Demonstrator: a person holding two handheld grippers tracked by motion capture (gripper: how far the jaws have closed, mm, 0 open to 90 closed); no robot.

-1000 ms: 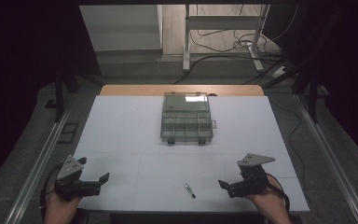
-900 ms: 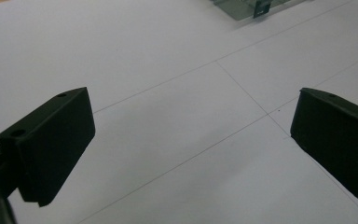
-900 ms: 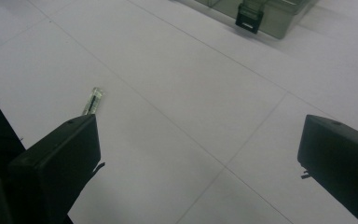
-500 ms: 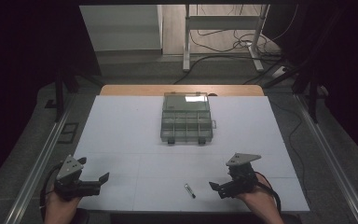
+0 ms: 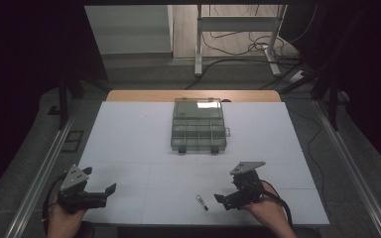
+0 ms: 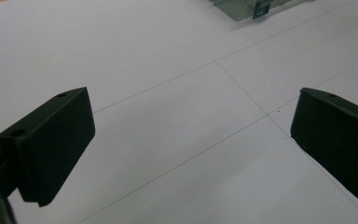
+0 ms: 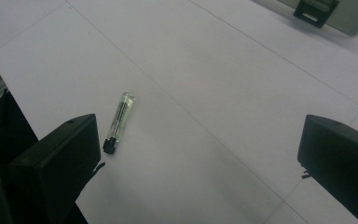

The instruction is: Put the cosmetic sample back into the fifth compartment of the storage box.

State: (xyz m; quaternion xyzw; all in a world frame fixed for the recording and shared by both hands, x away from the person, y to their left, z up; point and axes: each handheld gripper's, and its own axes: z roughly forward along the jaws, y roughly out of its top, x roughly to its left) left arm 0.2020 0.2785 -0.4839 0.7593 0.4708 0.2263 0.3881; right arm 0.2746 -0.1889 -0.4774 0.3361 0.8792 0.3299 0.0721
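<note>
So the right gripper point(image 5: 226, 199) has its jaws spread wide and empty, sitting just beside the small clear plastic tube with a black cap point(image 5: 202, 202), which lies flat on the white table point(image 5: 129, 134) near the front edge. The left gripper point(image 5: 100, 191) is wide open too, well off to the side. Biggest risk imo: that tube is round and light, so a jaw nudging it first could roll it off the edge or away from the clear compartment box point(image 5: 199, 125).
</note>
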